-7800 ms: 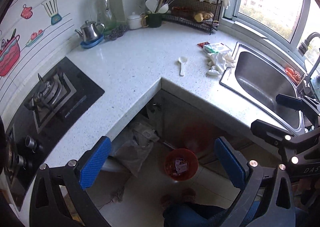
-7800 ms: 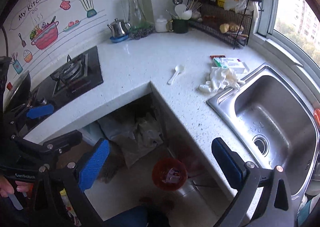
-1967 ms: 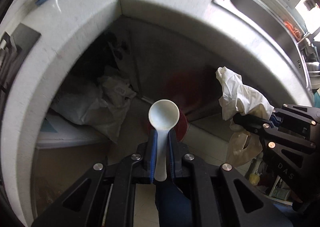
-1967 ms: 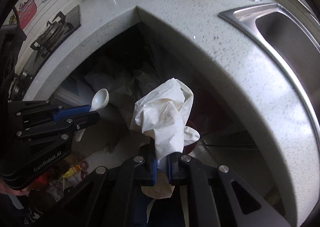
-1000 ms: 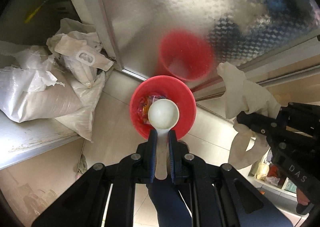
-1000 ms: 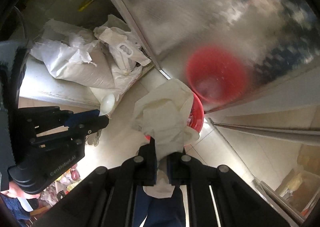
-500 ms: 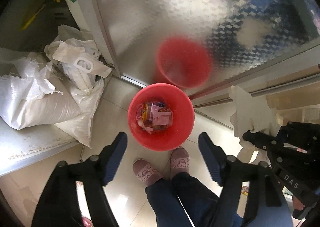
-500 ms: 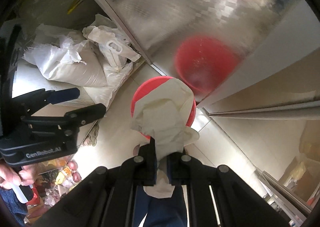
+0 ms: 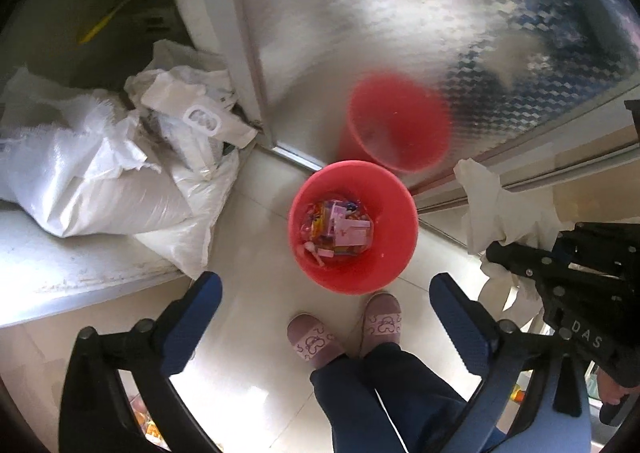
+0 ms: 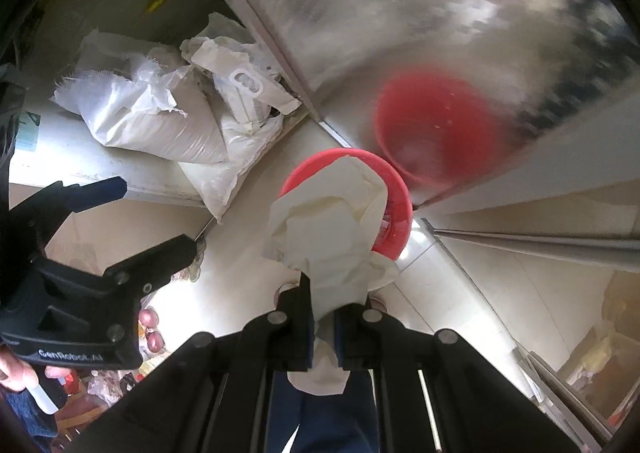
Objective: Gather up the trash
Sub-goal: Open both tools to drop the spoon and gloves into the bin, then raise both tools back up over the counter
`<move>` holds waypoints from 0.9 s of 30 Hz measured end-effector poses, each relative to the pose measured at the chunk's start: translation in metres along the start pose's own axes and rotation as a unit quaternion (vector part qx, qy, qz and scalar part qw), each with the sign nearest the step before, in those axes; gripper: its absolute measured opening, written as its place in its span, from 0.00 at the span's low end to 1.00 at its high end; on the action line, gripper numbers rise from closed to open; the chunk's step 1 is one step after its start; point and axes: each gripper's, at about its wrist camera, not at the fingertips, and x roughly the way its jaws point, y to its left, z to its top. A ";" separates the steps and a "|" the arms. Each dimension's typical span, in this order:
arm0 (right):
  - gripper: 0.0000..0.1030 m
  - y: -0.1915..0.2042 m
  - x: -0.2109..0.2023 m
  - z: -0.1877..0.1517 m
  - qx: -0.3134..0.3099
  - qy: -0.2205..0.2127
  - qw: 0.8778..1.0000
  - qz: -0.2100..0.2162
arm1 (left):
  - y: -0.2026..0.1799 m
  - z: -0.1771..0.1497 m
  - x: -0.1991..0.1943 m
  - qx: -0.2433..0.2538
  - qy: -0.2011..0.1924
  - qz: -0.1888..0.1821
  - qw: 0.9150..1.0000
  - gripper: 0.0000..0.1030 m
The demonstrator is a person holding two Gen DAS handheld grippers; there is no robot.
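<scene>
A red trash bin (image 9: 394, 253) stands on the tiled floor beside a shiny metal cabinet door; coloured wrappers (image 9: 340, 229) and a white plastic spoon (image 9: 314, 253) lie inside. My left gripper (image 9: 326, 303) is open and empty, held above the floor just short of the bin. My right gripper (image 10: 323, 305) is shut on crumpled white gloves (image 10: 332, 229), held over the bin (image 10: 400, 209) and covering most of it. The gloves (image 9: 504, 209) and right gripper also show in the left wrist view, to the right of the bin.
White sacks and plastic bags (image 9: 120, 169) are piled on a low shelf to the left. The metal door (image 9: 400, 33) mirrors the bin. The person's slippered feet (image 9: 348, 333) stand just in front of the bin. My left gripper (image 10: 120, 221) shows at the left.
My left gripper opened and the white spoon dropped into the bin. My right gripper moved the gloves further over the bin, still gripping them.
</scene>
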 end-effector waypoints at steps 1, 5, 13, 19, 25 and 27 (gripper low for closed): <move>0.07 0.002 0.002 0.001 -0.004 0.001 1.000 0.000 | 0.004 -0.001 0.001 -0.002 0.002 0.001 1.000 1.00; 0.07 0.006 0.009 0.006 -0.018 0.008 1.000 -0.001 | 0.014 -0.004 0.005 -0.015 0.009 0.004 1.000 1.00; 0.18 0.015 0.019 0.011 -0.044 0.002 0.999 -0.019 | 0.027 -0.009 0.009 -0.030 0.017 0.013 0.999 1.00; 0.59 0.019 0.021 0.010 -0.051 -0.001 0.998 -0.044 | 0.032 -0.015 0.011 -0.034 0.021 0.020 0.999 1.00; 0.63 0.020 0.013 0.004 -0.050 0.007 0.998 -0.036 | 0.028 -0.021 -0.004 -0.033 0.015 0.024 0.999 1.00; 0.64 0.020 0.005 0.002 -0.048 0.005 0.998 -0.035 | 0.027 -0.023 -0.016 -0.036 0.007 0.024 0.999 1.00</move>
